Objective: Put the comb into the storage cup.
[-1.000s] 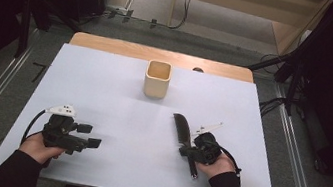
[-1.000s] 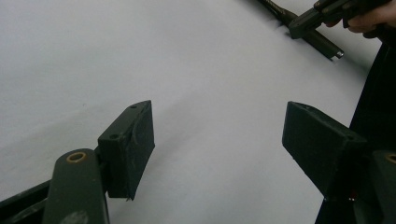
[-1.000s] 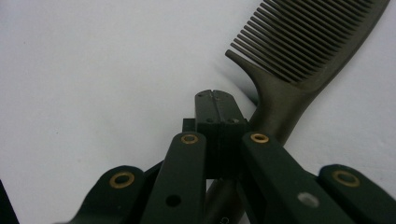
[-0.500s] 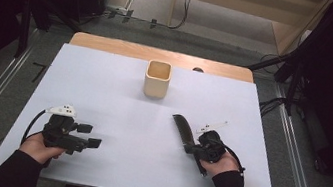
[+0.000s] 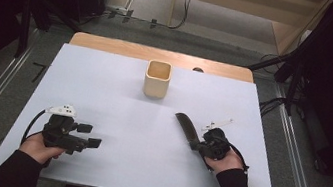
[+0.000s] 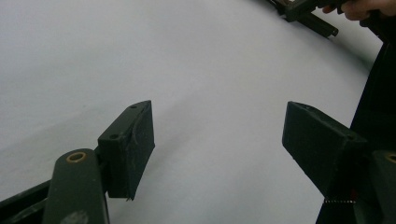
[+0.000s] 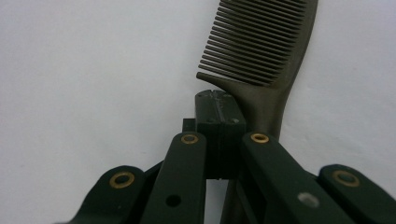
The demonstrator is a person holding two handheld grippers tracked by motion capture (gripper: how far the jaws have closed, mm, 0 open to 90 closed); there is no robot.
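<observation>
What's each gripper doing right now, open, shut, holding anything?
Left gripper: open, jaws wide apart over the bare white table, holding nothing.
Right gripper: jaws pressed together; the dark comb lies alongside them, so a grip cannot be confirmed.

Your table (image 5: 119, 91) has a white top, with a strip of bare wood along its 12 o'clock edge. A small, open, cream-coloured square cup (image 5: 157, 78) stands upright toward 12 o'clock, near that strip. A dark comb (image 5: 186, 128) sits toward 4 o'clock, well apart from the cup; whether it rests on the surface cannot be told.
</observation>
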